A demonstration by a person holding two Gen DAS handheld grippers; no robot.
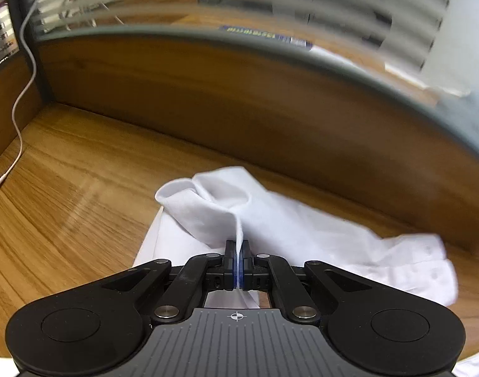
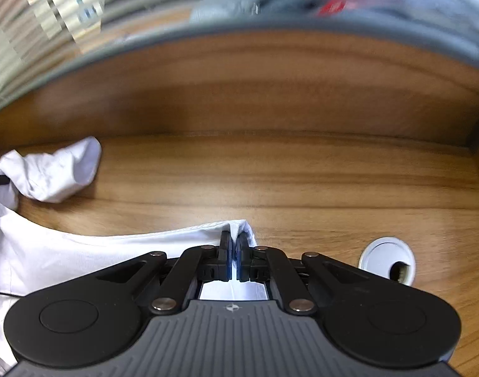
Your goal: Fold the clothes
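A white shirt (image 1: 271, 216) lies crumpled on the wooden desk (image 1: 82, 182). My left gripper (image 1: 238, 245) is shut on a raised fold of its cloth, and the fabric rises in a ridge from between the pads. Its buttoned part (image 1: 421, 264) trails off to the right. In the right wrist view the same white shirt (image 2: 82, 251) spreads to the left, and my right gripper (image 2: 234, 238) is shut on its hemmed edge at a corner. A loose sleeve (image 2: 60, 169) lies at the far left of that view.
A wooden back panel (image 1: 239, 94) with a grey rim closes off the desk behind. A white cable (image 1: 19, 116) hangs at the left with its plug on the desk. A white round cable grommet (image 2: 387, 259) sits in the desk right of my right gripper.
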